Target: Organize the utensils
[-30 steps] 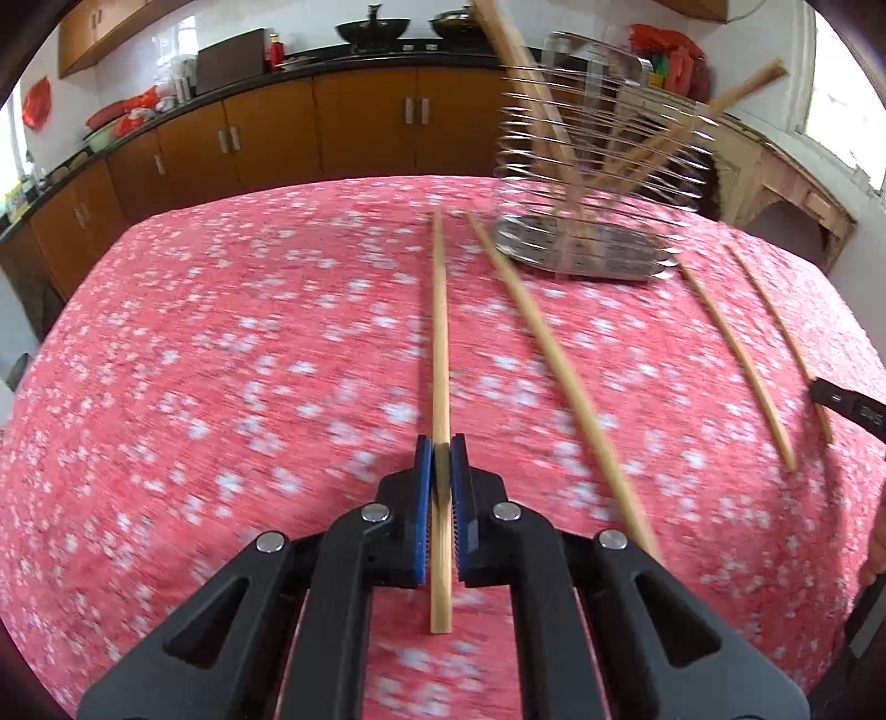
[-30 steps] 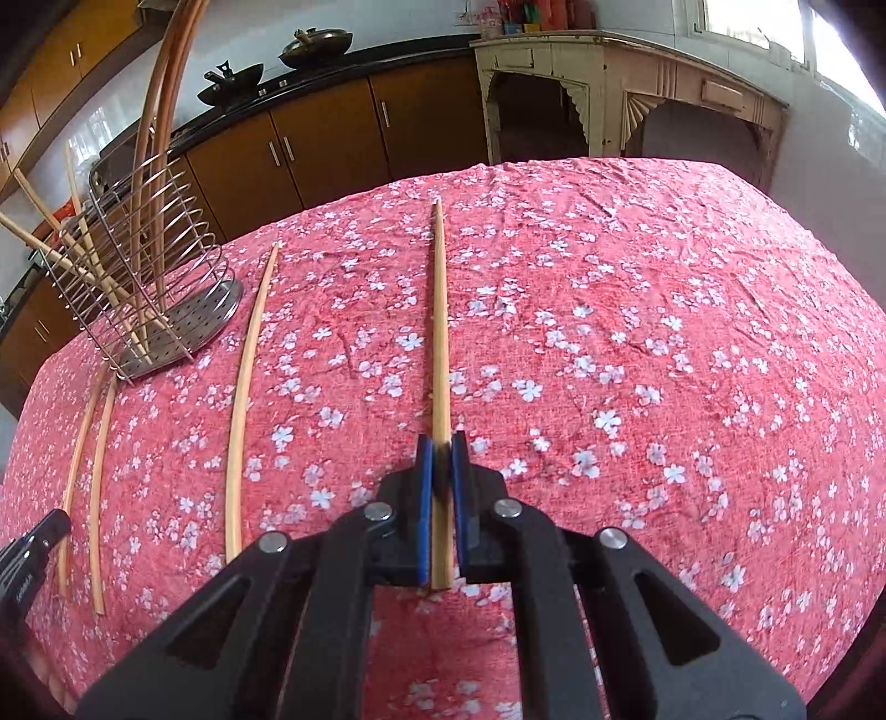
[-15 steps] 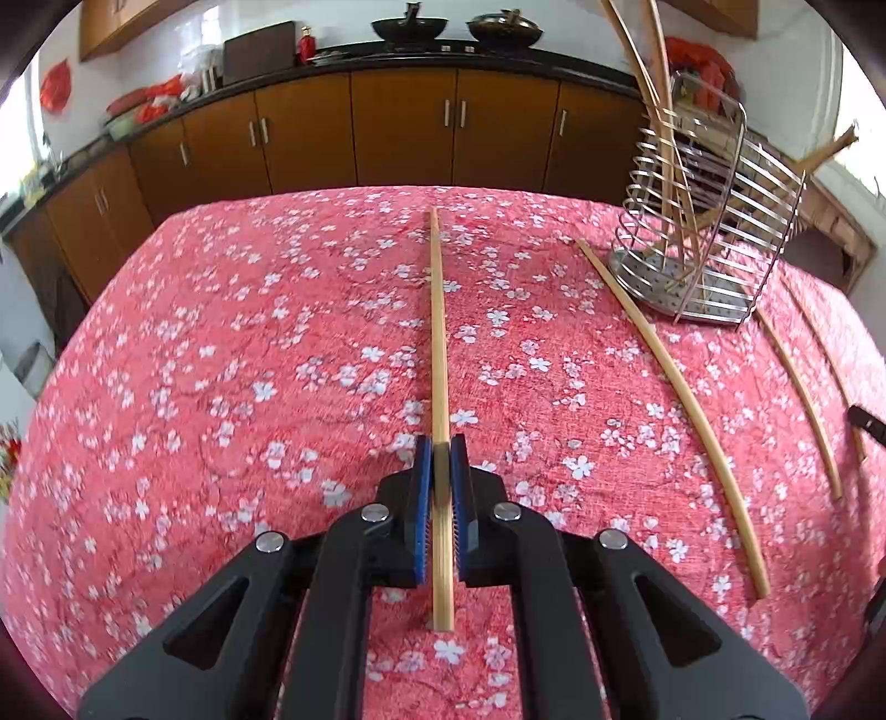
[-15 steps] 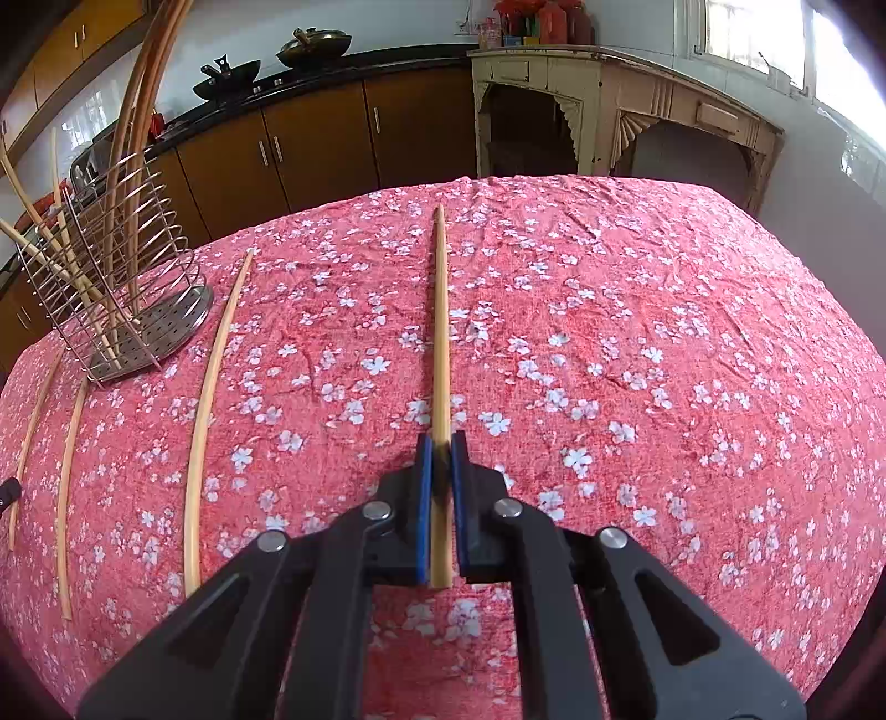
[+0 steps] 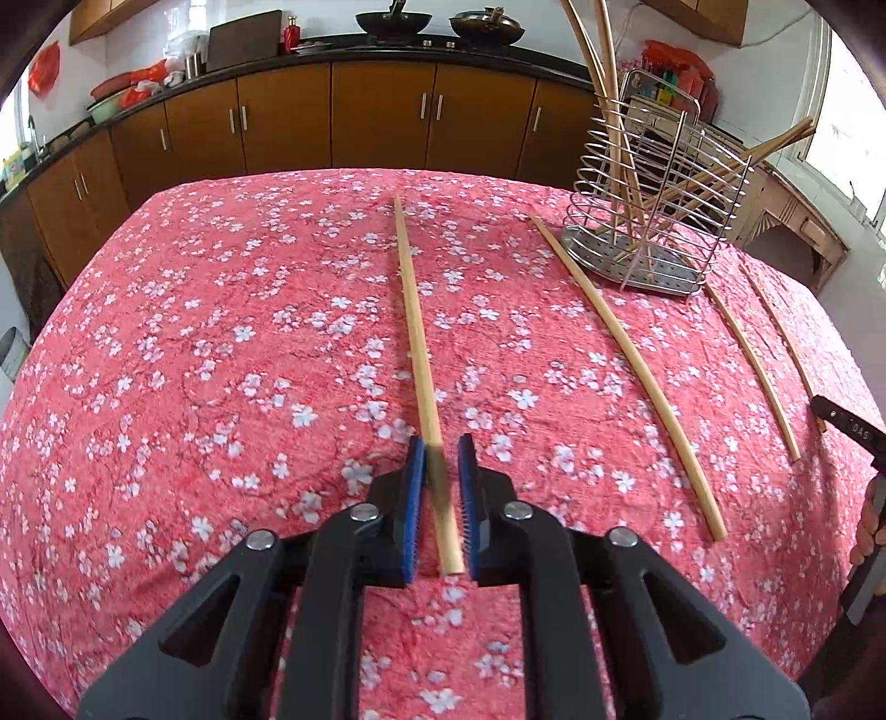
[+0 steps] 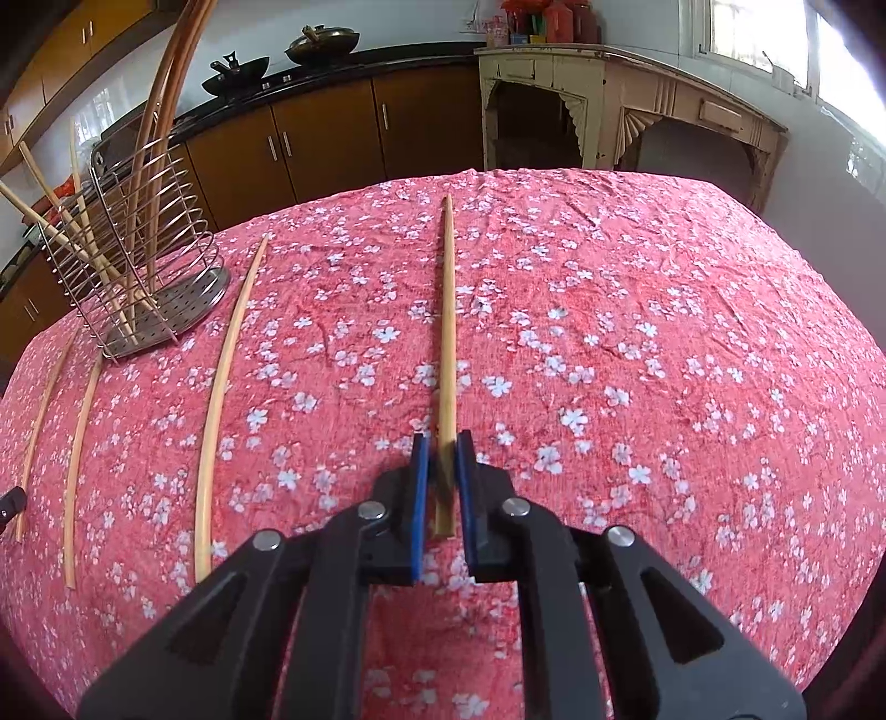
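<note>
Bright daylight pouring in, blown-out window (image 6: pixel 742 33) glaring top right, soft faint shadows on the red flowered tablecloth (image 5: pixel 221 360), heavy fisheye bending at dark-vignetted corners, thin wooden chopstick (image 5: pixel 443 498) motion-blurred.

The right tool (image 5: pixel 847 429) is cut off at the left wrist view's edge.

Beyond the pink floral tablecloth (image 5: pixel 221 332) stand brown cabinets (image 5: pixel 376 116); two black woks (image 5: pixel 393 21) sit atop them.

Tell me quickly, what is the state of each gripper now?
Left gripper: jaws opening, chopstick between them, pads apart from it.
Right gripper: jaws opening, chopstick between them.
</note>
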A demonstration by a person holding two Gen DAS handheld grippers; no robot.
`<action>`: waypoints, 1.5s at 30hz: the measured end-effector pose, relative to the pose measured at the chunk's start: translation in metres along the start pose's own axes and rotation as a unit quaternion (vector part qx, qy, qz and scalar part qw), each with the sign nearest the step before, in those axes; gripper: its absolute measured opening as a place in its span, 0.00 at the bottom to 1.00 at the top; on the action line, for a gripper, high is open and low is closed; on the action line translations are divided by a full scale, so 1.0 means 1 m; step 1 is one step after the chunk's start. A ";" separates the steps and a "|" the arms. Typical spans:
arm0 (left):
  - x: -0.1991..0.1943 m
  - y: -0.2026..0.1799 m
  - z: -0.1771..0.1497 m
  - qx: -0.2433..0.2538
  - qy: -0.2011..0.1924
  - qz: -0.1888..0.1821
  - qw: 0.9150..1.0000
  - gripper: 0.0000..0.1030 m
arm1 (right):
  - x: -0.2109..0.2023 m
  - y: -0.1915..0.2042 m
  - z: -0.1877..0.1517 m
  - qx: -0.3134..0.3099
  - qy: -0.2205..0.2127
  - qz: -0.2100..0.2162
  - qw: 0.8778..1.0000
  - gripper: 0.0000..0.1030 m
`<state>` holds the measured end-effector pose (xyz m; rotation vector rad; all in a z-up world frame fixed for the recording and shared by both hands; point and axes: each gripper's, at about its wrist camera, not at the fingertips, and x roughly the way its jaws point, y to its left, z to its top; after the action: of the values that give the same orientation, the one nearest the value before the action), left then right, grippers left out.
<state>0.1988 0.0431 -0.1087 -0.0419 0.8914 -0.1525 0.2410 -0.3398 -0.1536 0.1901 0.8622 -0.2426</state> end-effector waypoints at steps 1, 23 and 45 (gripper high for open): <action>-0.003 -0.001 0.000 -0.001 -0.003 -0.002 1.000 0.21 | 0.000 0.000 0.000 0.000 0.000 0.000 1.000 0.12; -0.013 -0.015 -0.018 0.017 -0.012 0.055 0.998 0.13 | -0.011 0.004 -0.013 -0.007 -0.001 -0.005 1.000 0.09; -0.092 0.000 -0.012 0.057 -0.129 0.072 0.987 0.06 | -0.090 -0.008 -0.011 -0.016 -0.109 -0.016 0.994 0.07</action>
<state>0.1321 0.0568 -0.0450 0.1066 0.6232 -0.0605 0.1744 -0.3322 -0.0919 0.1175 0.6516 -0.2735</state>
